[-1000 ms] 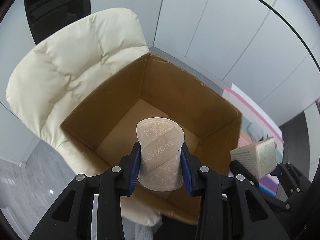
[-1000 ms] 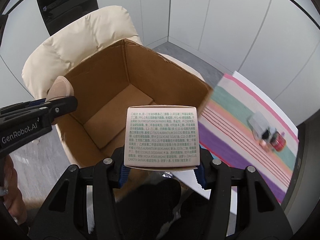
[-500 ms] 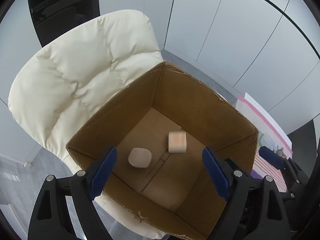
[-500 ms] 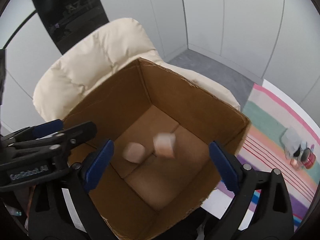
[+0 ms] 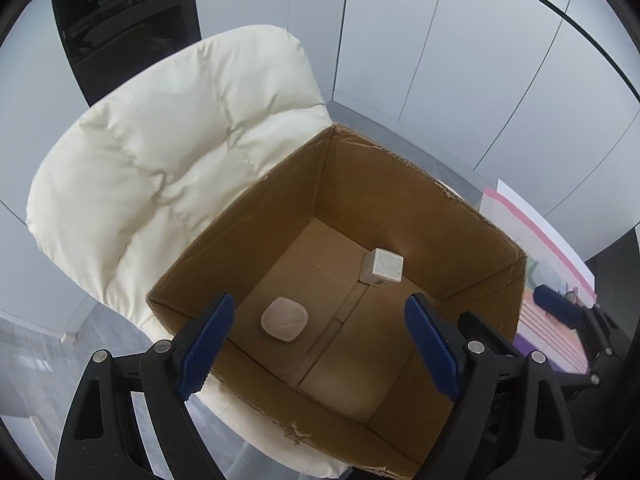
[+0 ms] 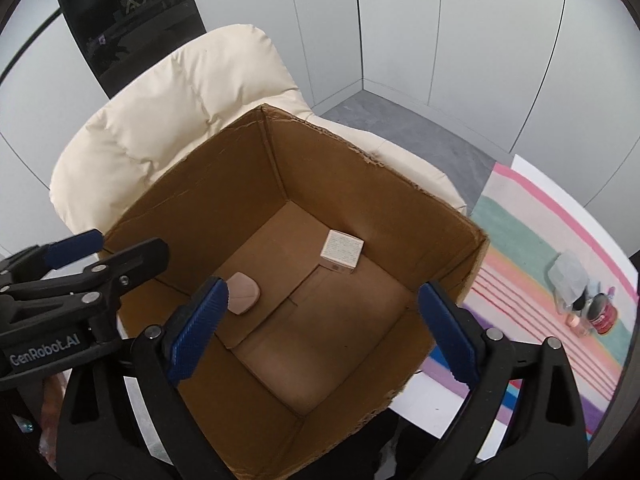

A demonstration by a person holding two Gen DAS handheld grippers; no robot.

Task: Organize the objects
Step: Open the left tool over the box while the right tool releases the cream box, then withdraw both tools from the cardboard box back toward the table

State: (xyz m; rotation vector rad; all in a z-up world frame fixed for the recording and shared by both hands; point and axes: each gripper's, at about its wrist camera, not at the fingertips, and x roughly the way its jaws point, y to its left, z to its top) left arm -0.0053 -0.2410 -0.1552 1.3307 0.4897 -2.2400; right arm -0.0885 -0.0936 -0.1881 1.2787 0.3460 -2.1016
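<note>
Down on the box (image 5: 472,216) floor lay the pouch (image 5: 284,319) & small carton (image 5: 382,267), w/ both our tools, left (image 5: 316,344) & right (image 6: 320,330), gaping empty; more items (image 6: 580,296) awaited on the striped mat (image 6: 520,240).

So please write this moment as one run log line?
left gripper: open, empty | right gripper: open, empty | pouch, small box: apart on cardboard box floor
</note>
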